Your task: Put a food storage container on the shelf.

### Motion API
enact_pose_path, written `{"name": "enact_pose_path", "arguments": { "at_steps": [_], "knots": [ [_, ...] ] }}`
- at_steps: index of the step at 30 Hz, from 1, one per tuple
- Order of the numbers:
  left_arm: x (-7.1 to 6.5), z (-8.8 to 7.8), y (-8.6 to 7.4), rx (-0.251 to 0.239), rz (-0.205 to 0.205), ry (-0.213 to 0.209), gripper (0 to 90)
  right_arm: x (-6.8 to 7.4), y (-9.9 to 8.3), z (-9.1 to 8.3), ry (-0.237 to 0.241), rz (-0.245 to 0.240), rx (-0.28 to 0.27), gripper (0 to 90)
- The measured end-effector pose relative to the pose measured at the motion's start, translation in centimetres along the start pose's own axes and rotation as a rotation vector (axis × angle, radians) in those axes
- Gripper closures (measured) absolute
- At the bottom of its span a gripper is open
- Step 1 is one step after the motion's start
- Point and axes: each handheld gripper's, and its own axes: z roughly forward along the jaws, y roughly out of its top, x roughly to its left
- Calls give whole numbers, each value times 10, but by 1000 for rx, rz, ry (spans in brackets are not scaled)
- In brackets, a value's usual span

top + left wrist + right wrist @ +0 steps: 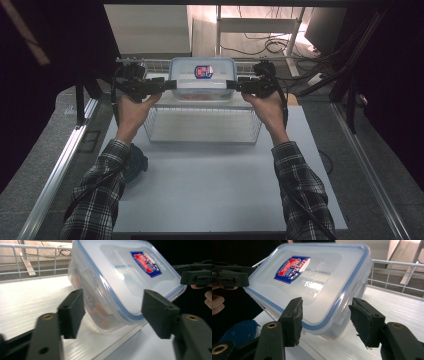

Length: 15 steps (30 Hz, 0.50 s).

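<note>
A white table point(210, 185) fills the middle of the high view, and on its far part stands a wire rack point(202, 125) with a white shelf board on top. On that shelf sits the clear plastic container point(202, 79), its blue-rimmed lid bearing a red and blue label. Left of the rack, at the table's edge, lies a dark blue round lid point(136, 162).

The left gripper point(170, 85) reaches in at the container's left end, the right gripper point(231, 86) at its right end. In the left gripper view the jaws stand apart, one on each side of the container's corner; the pads seem just clear of the plastic, though the angle makes it hard to be sure. In the right gripper view the jaws likewise straddle the container's near corner with gaps showing, so neither claw clamps it.
</note>
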Motion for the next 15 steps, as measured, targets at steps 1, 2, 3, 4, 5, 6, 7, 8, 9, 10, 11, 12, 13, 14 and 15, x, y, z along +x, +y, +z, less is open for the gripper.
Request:
{"name": "enact_pose_path", "arguments": {
  "at_steps": [1,2,3,4,5,6,7,8,9,10,11,12,13,14,15],
  "knots": [
    [0,0,1,4,-1,-3,398,1,1,0,-7,0,0,442],
    [0,0,2,8,-1,-10,427,3,2,0,-20,-1,4,452],
    [0,0,2,8,-1,-10,438,4,2,0,-28,-7,3,452],
    [0,0,2,10,-2,-14,438,4,2,0,-28,-7,3,452],
    [0,0,2,11,0,-17,440,4,2,-1,-28,-12,9,453],
    [0,-1,2,14,-2,-20,441,5,2,-1,-29,-15,14,453],
    [1,-1,2,16,-1,-18,441,6,2,-2,-30,-18,19,454],
    [1,-2,2,14,-1,-11,441,7,2,-2,-29,-15,23,455],
    [1,-3,3,13,-3,-3,441,9,3,-3,-26,-17,25,456],
    [2,-3,4,12,-10,0,447,10,3,-3,-26,-19,26,457],
    [2,-4,4,12,-16,1,453,12,3,-3,-25,-25,28,460],
    [3,-5,4,14,-20,-3,460,14,4,-3,-23,-27,30,466],
    [3,-5,4,16,-25,-10,465,16,4,-3,-24,-39,31,478],
    [3,-5,3,16,-31,-19,476,18,5,-3,-35,-58,37,476],
    [2,-5,3,12,-35,-21,476,18,5,-3,-35,-58,37,476]
  ]
}}
